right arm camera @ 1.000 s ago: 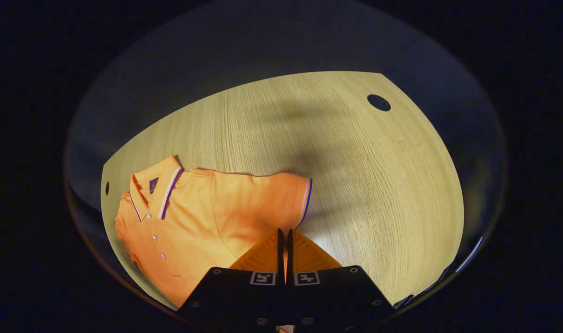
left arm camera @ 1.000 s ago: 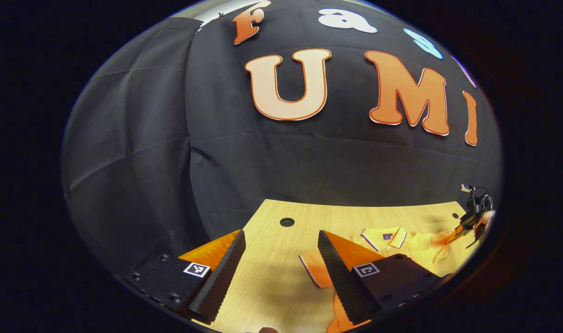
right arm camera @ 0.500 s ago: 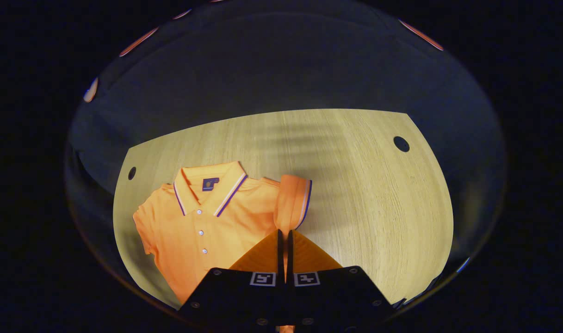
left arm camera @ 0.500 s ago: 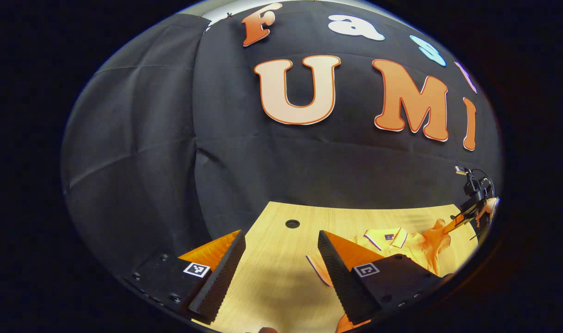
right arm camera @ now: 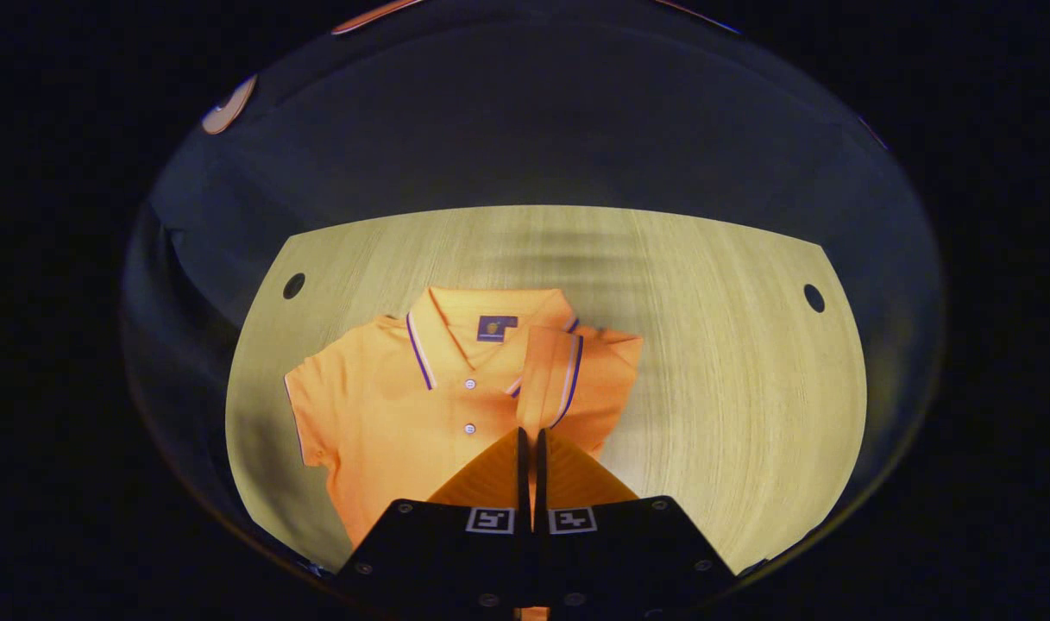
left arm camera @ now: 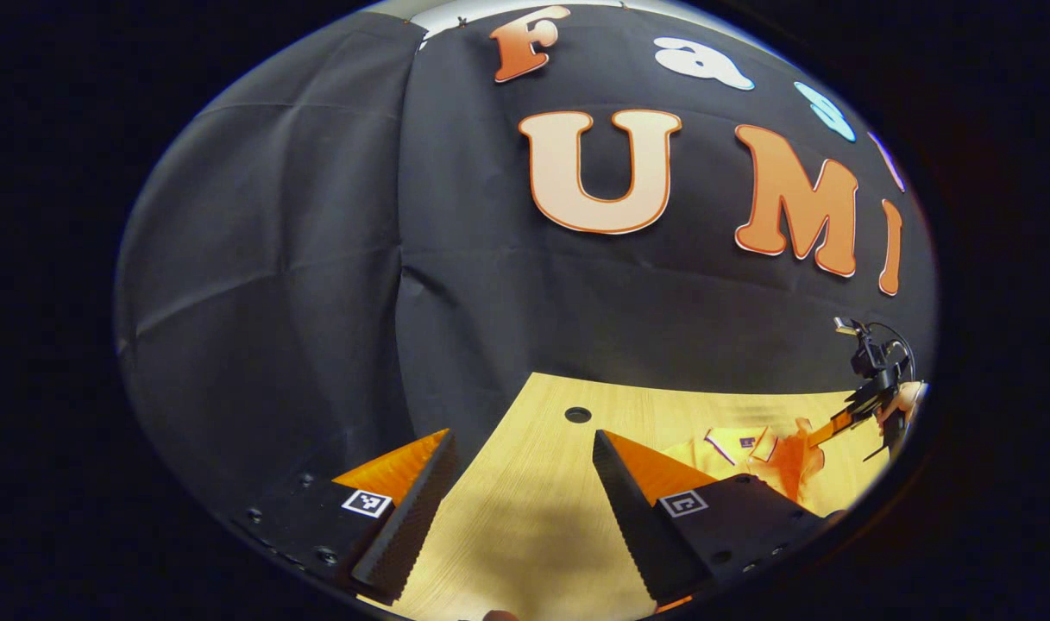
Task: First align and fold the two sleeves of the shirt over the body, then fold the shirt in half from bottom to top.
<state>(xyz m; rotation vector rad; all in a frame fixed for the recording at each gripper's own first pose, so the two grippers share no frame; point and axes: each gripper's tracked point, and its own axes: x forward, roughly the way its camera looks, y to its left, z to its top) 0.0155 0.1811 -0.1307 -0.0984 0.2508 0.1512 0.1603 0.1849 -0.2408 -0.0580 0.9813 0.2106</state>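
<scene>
Two fingers of the right gripper [right arm camera: 529, 435] stand pressed together on the cuff of the shirt's sleeve [right arm camera: 549, 379], which is lifted and drawn in over the chest. In the right gripper view the orange shirt [right arm camera: 404, 414] lies face up on the wooden table [right arm camera: 732, 388], collar [right arm camera: 490, 332] toward the far edge, the other sleeve [right arm camera: 304, 414] spread flat. A round hole [right arm camera: 814, 298] sits in the table well to the side of the shirt. The left gripper [left arm camera: 520, 448] hangs with its fingers wide apart, holding nothing, above bare table near another hole [left arm camera: 577, 415]. In the left gripper view the shirt [left arm camera: 749, 453] lies off to the side, and beyond it the right gripper [left arm camera: 826, 424] and a hand [left arm camera: 904, 401] hold the raised sleeve.
</scene>
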